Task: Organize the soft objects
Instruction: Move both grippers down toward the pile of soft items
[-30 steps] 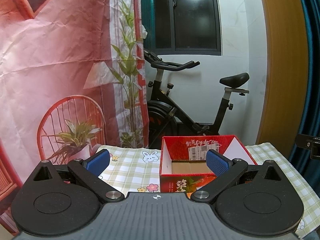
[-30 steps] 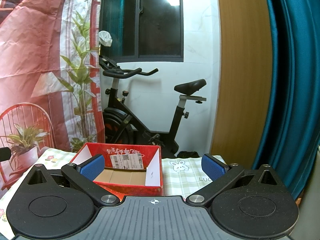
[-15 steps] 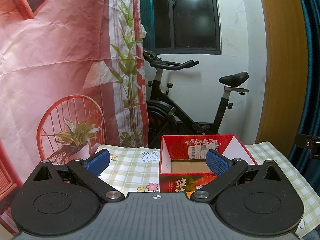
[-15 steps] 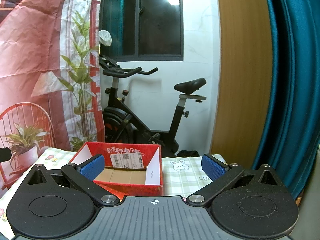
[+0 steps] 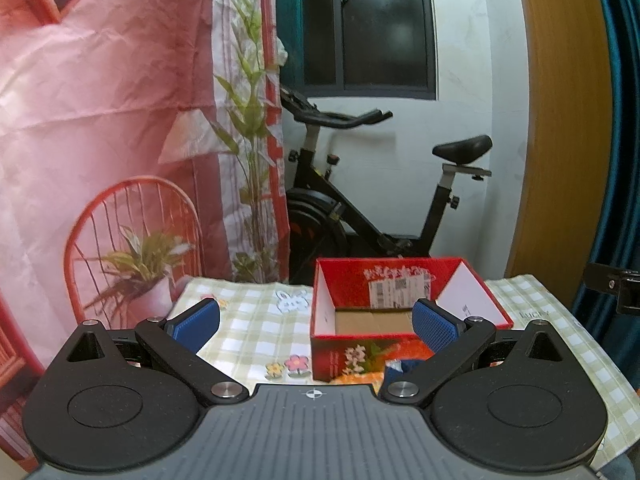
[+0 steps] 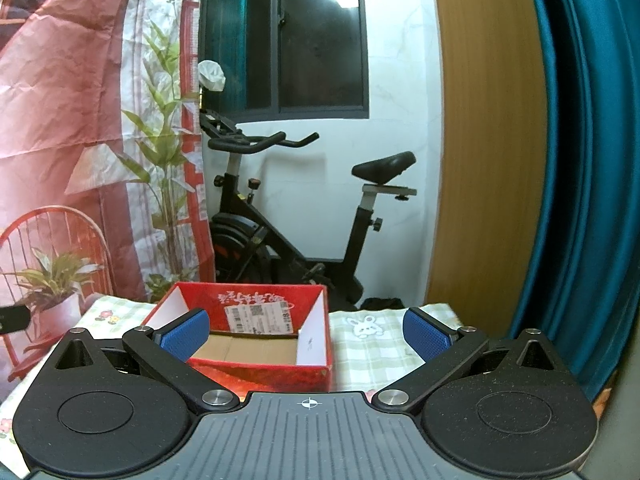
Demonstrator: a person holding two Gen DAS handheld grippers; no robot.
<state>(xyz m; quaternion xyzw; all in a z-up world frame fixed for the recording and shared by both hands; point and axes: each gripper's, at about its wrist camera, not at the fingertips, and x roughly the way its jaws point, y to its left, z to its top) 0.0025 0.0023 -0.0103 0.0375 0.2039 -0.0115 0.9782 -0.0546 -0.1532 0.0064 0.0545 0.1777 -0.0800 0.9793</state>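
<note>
Dim room, ceiling light reflected in window [image 5: 386, 24]; fisheye-bent edges, slight blur.

both tools [image 5: 315, 324] [image 6: 306, 332] black (ribbed grey base), blue pads [image 5: 434, 324], silver screws.

Tabletop [image 5: 256, 320]: covered by a green-and-white checked cloth with rabbit and flower prints, lower middle of both frames.
Red box [image 5: 400, 344]: open-topped cardboard, standing on the cloth, centre right in the left view, centre left in the right view [image 6: 256, 344]; bare brown floor inside.
</note>
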